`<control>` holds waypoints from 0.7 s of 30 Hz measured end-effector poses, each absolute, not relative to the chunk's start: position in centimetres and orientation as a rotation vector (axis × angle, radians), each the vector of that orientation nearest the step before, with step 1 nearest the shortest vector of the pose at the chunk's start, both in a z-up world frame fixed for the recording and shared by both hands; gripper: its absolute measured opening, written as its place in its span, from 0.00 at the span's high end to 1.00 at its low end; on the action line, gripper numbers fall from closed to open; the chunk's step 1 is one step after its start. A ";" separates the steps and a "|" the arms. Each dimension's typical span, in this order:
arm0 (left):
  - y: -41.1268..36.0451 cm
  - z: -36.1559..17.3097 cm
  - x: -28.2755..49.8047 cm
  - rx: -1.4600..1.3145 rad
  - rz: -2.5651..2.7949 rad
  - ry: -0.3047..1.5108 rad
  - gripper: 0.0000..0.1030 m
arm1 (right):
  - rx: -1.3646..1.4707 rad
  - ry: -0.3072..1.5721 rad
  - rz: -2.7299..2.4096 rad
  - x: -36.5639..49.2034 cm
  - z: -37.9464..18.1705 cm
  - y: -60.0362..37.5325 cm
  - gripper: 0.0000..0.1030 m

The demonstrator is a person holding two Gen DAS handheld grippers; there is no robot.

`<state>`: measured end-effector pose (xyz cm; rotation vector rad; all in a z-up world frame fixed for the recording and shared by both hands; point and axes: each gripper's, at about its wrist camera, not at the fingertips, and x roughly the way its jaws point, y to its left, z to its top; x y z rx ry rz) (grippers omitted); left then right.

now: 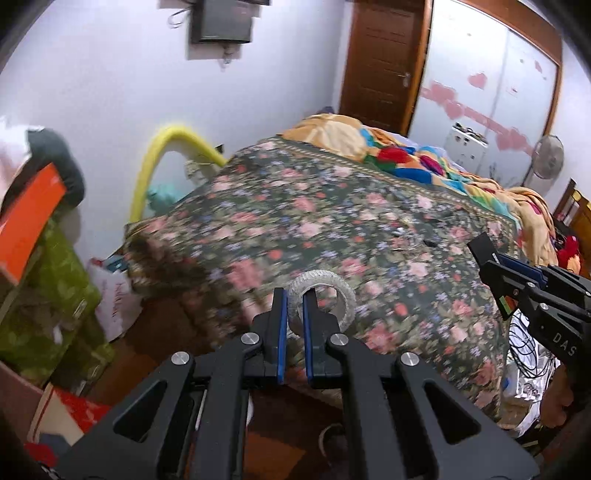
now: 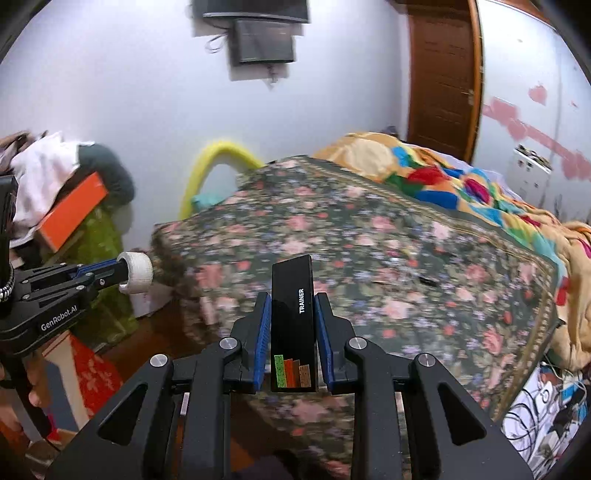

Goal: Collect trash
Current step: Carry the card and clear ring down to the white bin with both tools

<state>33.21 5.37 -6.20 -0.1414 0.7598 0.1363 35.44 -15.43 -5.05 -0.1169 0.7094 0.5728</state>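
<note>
Far left: I see a pile of clothes over an orange box, green floral cloth below it. A yellow tube arches against the wall, beside the bed's far-left corner. A dark screen hangs on the wall above.

Centre: the bed, covered in a dark floral sheet, fills most of both views. A few small dark bits lie on the sheet right of centre; too small and blurred to identify. A bright patchwork blanket is heaped along the bed's far side.

My left gripper is clamped on a tape roll: white, ribbed surface, open centre. One finger passes through the hole and the other sits outside, pinching the ring wall. The roll is lifted in front of the bed's near edge, not resting on it. From the right wrist view the roll shows side-on, at the finger ends.

My right gripper is closed on a black box, slim and glossy, standing upright between the blue pads. It reads "TRAINER" in white, with green, orange, red and tan swatches at its base. It too is held off the bed.

Right: a brown door, pale wardrobe panels with pink stickers, a fan, tangled cables on the floor.
</note>
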 end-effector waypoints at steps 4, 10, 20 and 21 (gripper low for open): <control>8.2 -7.1 30.3 -0.155 0.180 0.767 0.94 | -0.145 0.719 0.631 33.5 -5.4 -11.8 0.79; 12.6 -10.5 27.1 -0.189 0.252 0.820 0.94 | -0.193 0.763 0.714 31.5 -7.1 -6.3 0.79; 17.7 -18.2 24.9 -0.250 0.321 0.956 0.94 | -0.270 0.899 0.827 29.6 -12.2 1.9 0.79; 18.1 -18.9 24.9 -0.259 0.325 0.968 0.94 | -0.276 0.913 0.834 29.6 -12.7 2.6 0.79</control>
